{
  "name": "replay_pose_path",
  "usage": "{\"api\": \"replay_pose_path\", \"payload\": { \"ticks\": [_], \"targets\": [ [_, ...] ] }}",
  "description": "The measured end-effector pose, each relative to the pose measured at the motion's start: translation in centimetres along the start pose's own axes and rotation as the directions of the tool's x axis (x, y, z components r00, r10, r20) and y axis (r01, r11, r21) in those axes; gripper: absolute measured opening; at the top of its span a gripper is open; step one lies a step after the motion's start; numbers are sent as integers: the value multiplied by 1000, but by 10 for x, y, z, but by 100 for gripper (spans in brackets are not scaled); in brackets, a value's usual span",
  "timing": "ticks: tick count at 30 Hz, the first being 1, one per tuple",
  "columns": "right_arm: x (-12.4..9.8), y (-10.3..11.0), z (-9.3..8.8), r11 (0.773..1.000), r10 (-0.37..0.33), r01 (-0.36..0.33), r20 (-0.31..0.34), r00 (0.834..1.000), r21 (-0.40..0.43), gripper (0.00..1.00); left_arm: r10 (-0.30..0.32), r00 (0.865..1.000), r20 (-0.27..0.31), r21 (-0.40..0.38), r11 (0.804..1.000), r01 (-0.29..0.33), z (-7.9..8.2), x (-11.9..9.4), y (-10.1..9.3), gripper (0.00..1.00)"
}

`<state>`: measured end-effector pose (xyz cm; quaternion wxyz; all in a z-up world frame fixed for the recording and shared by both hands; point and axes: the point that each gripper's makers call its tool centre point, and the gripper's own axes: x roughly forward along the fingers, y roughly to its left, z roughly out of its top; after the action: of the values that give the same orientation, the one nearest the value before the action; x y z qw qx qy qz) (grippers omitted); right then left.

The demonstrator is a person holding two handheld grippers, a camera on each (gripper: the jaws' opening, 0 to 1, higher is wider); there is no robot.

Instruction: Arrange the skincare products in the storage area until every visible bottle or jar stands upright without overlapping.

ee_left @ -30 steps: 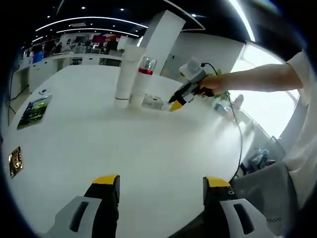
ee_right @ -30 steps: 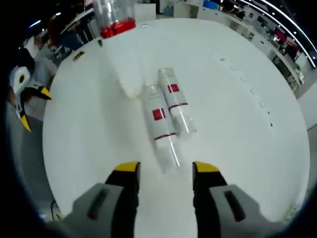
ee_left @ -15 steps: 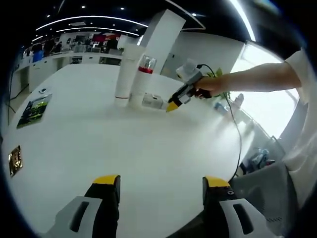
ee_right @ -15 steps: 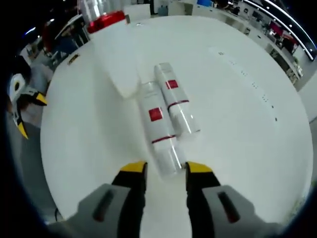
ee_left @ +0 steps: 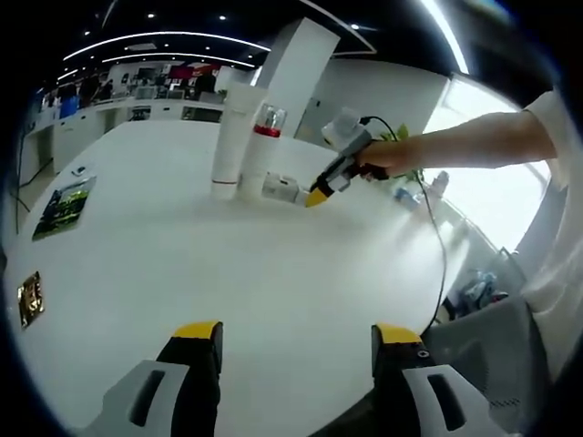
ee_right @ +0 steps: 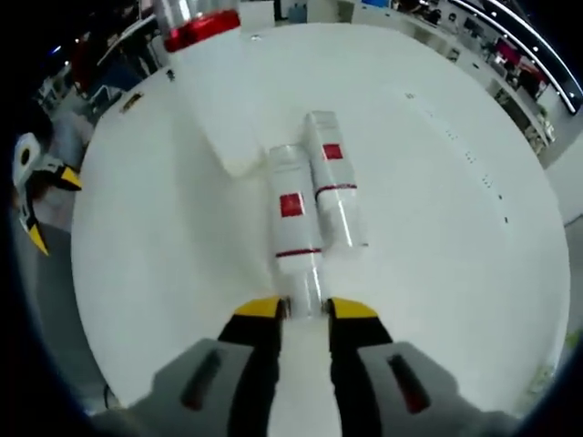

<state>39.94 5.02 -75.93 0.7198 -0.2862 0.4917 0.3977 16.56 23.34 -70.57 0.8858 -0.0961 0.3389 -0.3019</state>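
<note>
Yellow-tipped right tongs point(ee_right: 304, 308) pinch the near lying bottle's point(ee_right: 293, 221) clear cap.

The left gripper point(ee_left: 296, 339) hangs low with its yellow-tipped jaws spread wide apart, nothing between them. The right gripper point(ee_right: 303, 309) is reached out ahead, its jaws drawn in close, pinching the near end of a lying bottle point(ee_right: 295, 228). From the left gripper view a bare forearm point(ee_left: 474, 144) stretches out behind the right gripper.
</note>
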Motion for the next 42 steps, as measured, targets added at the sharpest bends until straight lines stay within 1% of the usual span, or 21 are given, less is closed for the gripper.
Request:
{"api": "replay_pose_path", "payload": {
  "ticks": [1, 4, 12, 17, 21, 22, 26, 27, 30, 31, 32, 34, 35, 36, 37, 39, 41, 42],
  "targets": [
    [0, 3, 1, 1000, 13, -13, 3, 1000, 0, 19, 1, 1000, 0, 1, 1000, -1, 0, 0, 0, 68],
    [-2, 7, -1, 1000, 14, -14, -5, 1000, -14, 19, -1, 1000, -1, 3, 1000, 1, 1, -1, -2, 68],
    [-13, 6, -12, 1000, 23, -22, 13, 1000, -5, 18, -7, 1000, -7, 17, 1000, 7, 1, 0, -4, 68],
    [-25, 15, -18, 1000, 16, -16, 52, 999, 4, 18, -13, 1000, -4, 21, 1000, 13, 1, 0, -7, 68],
    [-30, 27, -29, 1000, 13, -14, 63, 998, 8, 18, -15, 1000, -6, 31, 999, 16, 1, -1, -8, 68],
    [-34, 35, -32, 1000, 13, -14, 72, 997, 11, 18, -17, 1000, -5, 36, 999, 17, 2, -1, -10, 68],
    [-42, 56, -41, 1000, 12, -12, 87, 996, 8, 18, -21, 1000, -2, 49, 999, 21, 3, -2, -12, 68],
    [-46, 65, -46, 1000, 12, -13, 95, 995, 6, 18, -22, 1000, 0, 51, 998, 22, 3, -2, -13, 68],
    [-51, 80, -52, 1000, 9, -7, 98, 995, -19, 18, -25, 1000, 5, 54, 998, 24, 5, -2, -15, 68],
    [-52, 84, -52, 999, 10, -7, 103, 995, -31, 18, -25, 1000, 7, 54, 998, 25, 6, -3, -15, 68],
    [-54, 90, -54, 998, 14, -7, 99, 995, -65, 18, -25, 1000, 10, 57, 998, 25, 6, -3, -15, 68],
    [-57, 97, -58, 991, -3, 13, 72, 997, -134, 18, -27, 1000, 13, 59, 998, 26, 7, -3, -15, 67],
    [-59, 104, -59, 985, -2, 13, 65, 998, -173, 18, -29, 999, 21, 62, 998, 28, 7, -3, -14, 67],
    [-60, 111, -58, 986, 7, 6, 76, 997, -169, 18, -30, 999, 23, 62, 998, 28, 8, -3, -14, 67],
    [-61, 113, -57, 985, 6, 8, 78, 997, -173, 18, -30, 999, 23, 63, 998, 29, 7, -2, -13, 67],
    [-64, 119, -56, 981, -1, 16, 80, 997, -195, 18, -34, 999, 27, 67, 997, 32, 7, -2, -12, 67],
    [-69, 131, -52, 971, -3, 25, 91, 996, -236, 18, -35, 999, 36, 64, 997, 33, 9, -2, -11, 67],
    [-70, 134, -51, 972, -1, 24, 95, 995, -235, 18, -36, 999, 38, 63, 997, 34, 9, -2, -11, 67]
  ]
}}
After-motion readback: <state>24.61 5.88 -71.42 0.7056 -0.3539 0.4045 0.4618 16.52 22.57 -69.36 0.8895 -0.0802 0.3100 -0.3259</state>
